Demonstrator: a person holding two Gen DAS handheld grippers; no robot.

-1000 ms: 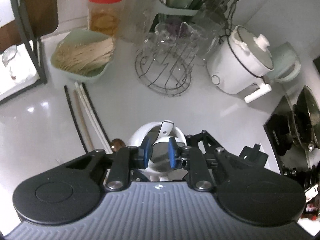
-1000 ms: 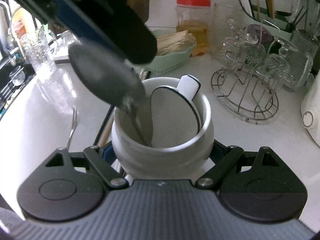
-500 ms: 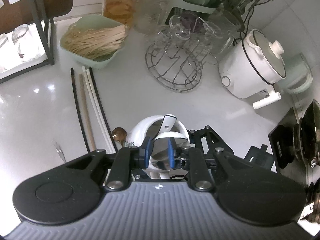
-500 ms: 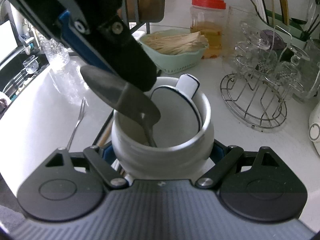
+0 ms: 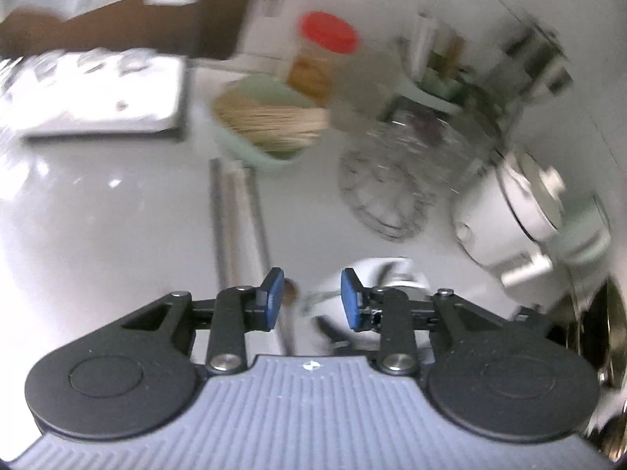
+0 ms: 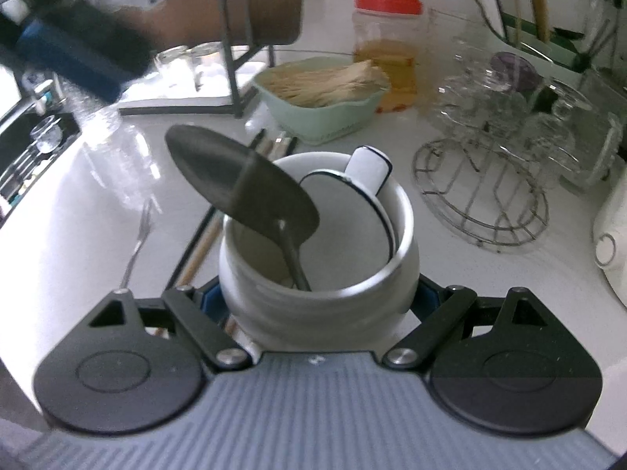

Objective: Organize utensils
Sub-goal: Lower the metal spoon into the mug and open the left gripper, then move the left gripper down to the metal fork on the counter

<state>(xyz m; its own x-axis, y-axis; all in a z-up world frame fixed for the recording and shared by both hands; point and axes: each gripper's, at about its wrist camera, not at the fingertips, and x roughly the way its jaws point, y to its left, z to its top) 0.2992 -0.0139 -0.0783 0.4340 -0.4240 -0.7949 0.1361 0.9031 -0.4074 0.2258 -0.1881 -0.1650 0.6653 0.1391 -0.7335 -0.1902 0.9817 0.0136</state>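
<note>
At the bottom centre of the right wrist view, the right gripper [image 6: 319, 305] has its jaws clamped on the white ceramic crock [image 6: 317, 274], which looks heavy, smooth and breakable, best held low around its belly. A metal spoon [image 6: 243, 188] and a white spoon [image 6: 352, 203] stand inside it. Further off, on the worktop [image 6: 98, 215], a fork [image 6: 137, 243] and chopsticks [image 6: 203, 246] look thin, stiff and slippery, best pinched mid-shaft. The left gripper [image 5: 311, 299], upper left there, has just opened its jaws, which are empty; it points steeply down.
</note>
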